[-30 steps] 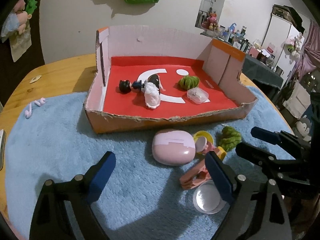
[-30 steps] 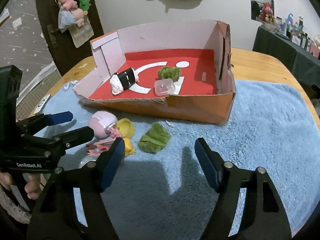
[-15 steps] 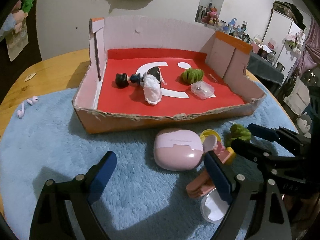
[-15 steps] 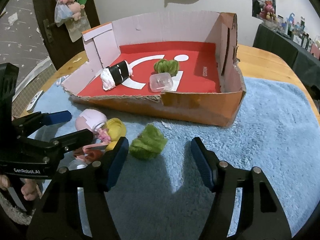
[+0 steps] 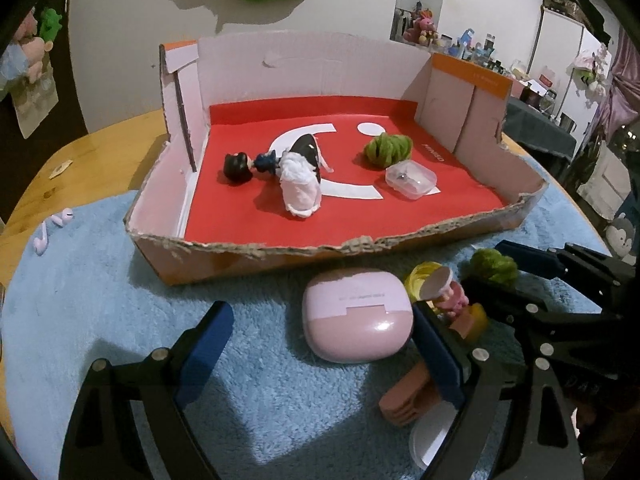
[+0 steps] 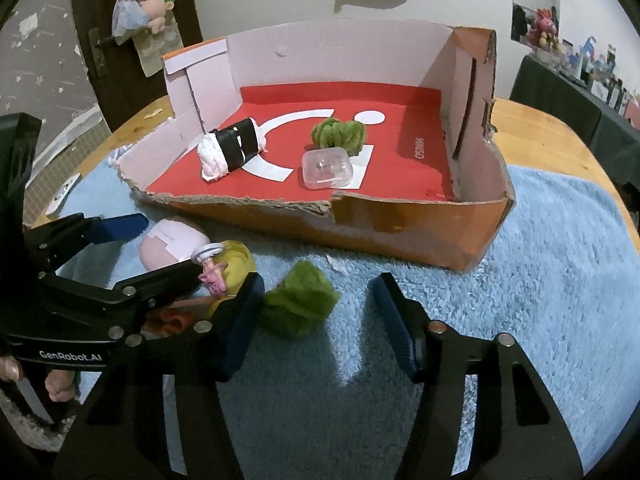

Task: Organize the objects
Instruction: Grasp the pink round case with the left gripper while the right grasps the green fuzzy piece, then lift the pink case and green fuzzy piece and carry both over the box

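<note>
My left gripper [image 5: 320, 344] is open before the pink case [image 5: 357, 314]; its finger hides part of the peach clip [image 5: 408, 400]. My right gripper [image 6: 318, 316] is open around one green pompom [image 6: 299, 297] on the blue towel [image 6: 540, 280]. Beyond, the cardboard tray [image 6: 400, 220] holds a second pompom [image 6: 339, 132], one clear box [image 6: 327, 168] and one sushi toy [image 6: 232, 147].

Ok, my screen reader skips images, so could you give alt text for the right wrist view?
The open right gripper hovers over a blue rug, its jaws either side of a green pompom. Behind sits a cardboard box holding a sushi toy.
</note>
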Demonstrator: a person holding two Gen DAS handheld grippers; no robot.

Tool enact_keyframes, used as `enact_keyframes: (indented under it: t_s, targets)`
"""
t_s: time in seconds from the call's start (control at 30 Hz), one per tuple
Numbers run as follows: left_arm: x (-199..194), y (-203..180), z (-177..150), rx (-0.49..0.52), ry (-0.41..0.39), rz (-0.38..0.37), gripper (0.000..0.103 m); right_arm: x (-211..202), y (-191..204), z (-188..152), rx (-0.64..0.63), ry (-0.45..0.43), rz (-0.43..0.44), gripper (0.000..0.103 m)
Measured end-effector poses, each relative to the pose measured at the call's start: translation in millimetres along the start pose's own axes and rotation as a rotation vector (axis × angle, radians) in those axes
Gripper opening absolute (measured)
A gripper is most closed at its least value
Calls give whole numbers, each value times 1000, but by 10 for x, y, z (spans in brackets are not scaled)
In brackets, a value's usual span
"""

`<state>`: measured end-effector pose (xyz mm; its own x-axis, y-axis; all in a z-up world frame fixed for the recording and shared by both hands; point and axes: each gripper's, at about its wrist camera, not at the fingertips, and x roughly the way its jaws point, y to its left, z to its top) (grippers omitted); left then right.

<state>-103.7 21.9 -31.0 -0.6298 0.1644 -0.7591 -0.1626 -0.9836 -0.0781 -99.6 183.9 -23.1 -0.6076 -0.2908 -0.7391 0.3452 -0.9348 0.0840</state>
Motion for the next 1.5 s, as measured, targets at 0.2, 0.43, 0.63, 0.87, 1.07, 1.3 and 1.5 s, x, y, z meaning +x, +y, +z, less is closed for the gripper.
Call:
enact_keyframes:
  t_s: [0.2,0.43,0.63,0.87,1.07,1.3,1.5]
  targets:
    - [-7,-87,-13,40,-17,27,66,-12,16,-12,-7,-6,13,35]
    - [-36,-95,-21,43,-27,9,56,-40,0,-25,21,-10,37,33]
    - [-65,-75,-30,36,-31,-6,56,-90,-22,-33,56,-21,53,32]
    - [-160,-63,-70,16,-37,-26,56,-217,-37,-50,90,-41,83,32]
    - [-261,-91,-93,17,-55,-33,56,-299,2,-61,92,-51,104,32]
    - [-335,-111,-115,17,-63,-39,56,-389,26,-79,99,-64,121,32]
    - [-386,-109,-120,13,-73,-37,56,-441,47,-90,104,-72,133,32]
